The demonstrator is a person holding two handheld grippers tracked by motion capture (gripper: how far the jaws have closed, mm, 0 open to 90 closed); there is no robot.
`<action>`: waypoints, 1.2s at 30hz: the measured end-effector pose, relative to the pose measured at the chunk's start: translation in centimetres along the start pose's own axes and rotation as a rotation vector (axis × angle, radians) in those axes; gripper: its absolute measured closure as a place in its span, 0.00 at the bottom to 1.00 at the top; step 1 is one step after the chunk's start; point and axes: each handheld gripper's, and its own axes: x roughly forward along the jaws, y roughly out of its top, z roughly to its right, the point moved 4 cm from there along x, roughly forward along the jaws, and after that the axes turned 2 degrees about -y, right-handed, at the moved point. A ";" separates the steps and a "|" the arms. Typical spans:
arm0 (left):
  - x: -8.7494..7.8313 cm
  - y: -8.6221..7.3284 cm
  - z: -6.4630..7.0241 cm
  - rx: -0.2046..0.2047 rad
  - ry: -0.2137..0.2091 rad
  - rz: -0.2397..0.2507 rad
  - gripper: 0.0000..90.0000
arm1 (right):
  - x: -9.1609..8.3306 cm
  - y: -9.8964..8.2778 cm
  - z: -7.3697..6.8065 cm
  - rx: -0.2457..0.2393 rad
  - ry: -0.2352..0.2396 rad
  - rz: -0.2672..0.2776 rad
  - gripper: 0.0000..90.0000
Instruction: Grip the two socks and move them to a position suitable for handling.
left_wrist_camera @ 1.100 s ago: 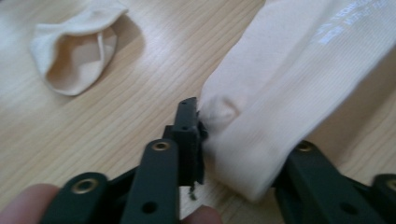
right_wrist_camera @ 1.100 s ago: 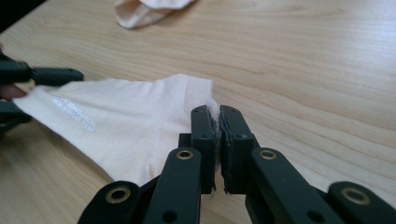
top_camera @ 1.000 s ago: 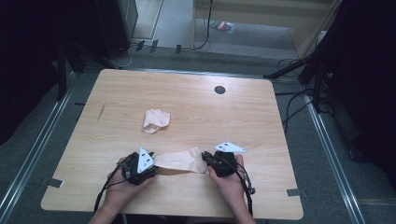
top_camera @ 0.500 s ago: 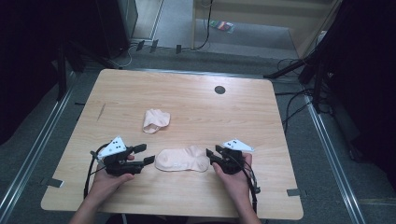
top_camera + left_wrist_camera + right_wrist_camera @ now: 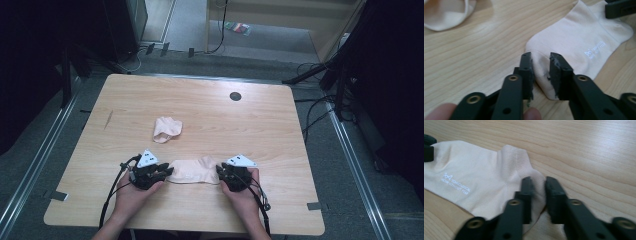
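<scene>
Both ends of the flat sock point(image 5: 192, 171) are pinched at once, and the risks come first. In the left gripper view a mere fold of the sock's end is caught between the jaws, so if the grippers are drawn apart too hard, the thin knit could be pulled out of that shallow bite and the stretch would be lost. The same is judged likely at the other end, where only a ridge of fabric near the seam is nipped. A lift begun unevenly could leave the sock twisted or dragged across the surface point(image 5: 260, 125) rather than raised clean.

Now the layout. The sock is laid flat near the front edge of the surface, stretched between the two grippers, printed lettering up. The left gripper point(image 5: 162, 172) is closed on the sock's left end; its jaws have just been closing, and cloth is seen bunched between the pads point(image 5: 527, 72). The right gripper point(image 5: 221, 173) is clamped on the opposite end; its jaws too have just been closing, with fabric held between them in the right gripper view. A second, crumpled sock point(image 5: 167, 129) is left lying farther back on the surface, well apart from both grippers and untouched.
</scene>
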 end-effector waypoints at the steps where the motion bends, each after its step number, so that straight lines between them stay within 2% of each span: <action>1: 0.0 0.0 0.1 0.007 0.004 -0.003 0.82 | 0.0 0.0 0.0 0.000 0.000 0.000 0.90; 3: 0.0 0.0 0.1 0.019 0.014 -0.008 0.91 | -0.2 0.0 -0.1 0.018 0.004 0.005 0.95; 5: -0.2 -0.1 0.1 0.028 0.026 -0.008 0.99 | -0.6 0.3 -0.1 0.043 0.030 0.022 0.96; 8: -0.8 -0.1 -0.1 0.042 0.031 -0.005 0.99 | -1.1 0.4 0.0 0.053 0.037 0.016 0.97; 9: -1.4 -0.3 -0.5 0.022 0.024 0.003 1.00 | -1.6 0.4 0.2 0.067 0.041 0.015 0.97; 12: -2.1 -0.5 -0.7 0.012 0.012 0.002 1.00 | -2.2 0.3 0.5 0.074 0.052 0.008 0.98; 13: -2.3 -0.7 -0.8 0.015 0.017 -0.001 1.00 | -2.4 0.3 0.6 0.062 0.056 -0.001 0.98; 14: -2.5 -0.8 -0.9 0.012 0.005 -0.008 1.00 | -2.6 0.1 0.4 0.040 0.063 -0.017 0.98; 15: -2.6 -0.8 -0.9 -0.002 -0.011 -0.005 1.00 | -2.6 0.1 0.4 0.040 0.063 -0.017 0.98; 16: -2.6 -0.9 -0.9 -0.004 -0.025 -0.003 0.99 | -2.5 -0.1 0.0 0.054 0.105 -0.030 0.97; 18: -2.6 -0.8 -0.9 -0.007 -0.055 0.016 0.98 | -2.4 -0.2 -0.3 0.046 0.119 -0.032 0.95; 19: -2.7 -0.7 -0.9 -0.018 -0.057 0.033 0.94 | -2.3 -0.4 -0.6 0.019 0.117 -0.027 0.85; 20: -2.7 -0.5 -1.0 -0.043 -0.069 0.059 0.70 | -2.3 -0.4 -0.8 -0.016 0.105 -0.007 0.55; 21: -2.8 -0.4 -1.1 -0.053 -0.073 0.075 0.70 | -2.3 -0.4 -0.8 -0.016 0.105 -0.007 0.55; 22: -3.1 -0.1 -1.4 -0.063 -0.042 0.106 0.58 | -2.6 -0.2 -0.4 0.000 0.106 0.019 0.45; 23: -3.1 -0.1 -1.4 -0.063 -0.042 0.106 0.55 | -2.6 -0.2 -0.4 0.000 0.106 0.019 0.45; 25: -3.3 0.1 -1.8 -0.095 -0.045 0.137 0.54 | -2.9 0.2 0.3 0.033 0.093 0.045 0.39; 27: -3.3 0.3 -2.5 -0.118 -0.023 0.147 0.49 | -3.3 0.6 1.3 0.083 0.082 0.081 0.38; 30: -3.2 0.9 -3.4 -0.156 0.017 0.156 0.45 | -3.7 0.9 2.3 0.121 0.069 0.100 0.38; 32: -3.1 1.4 -3.9 -0.181 0.044 0.172 0.45 | -3.7 1.0 2.7 0.131 0.061 0.103 0.38; 36: -2.5 2.9 -4.9 -0.181 0.102 0.175 0.44 | -3.4 1.1 2.8 0.113 0.049 0.096 0.38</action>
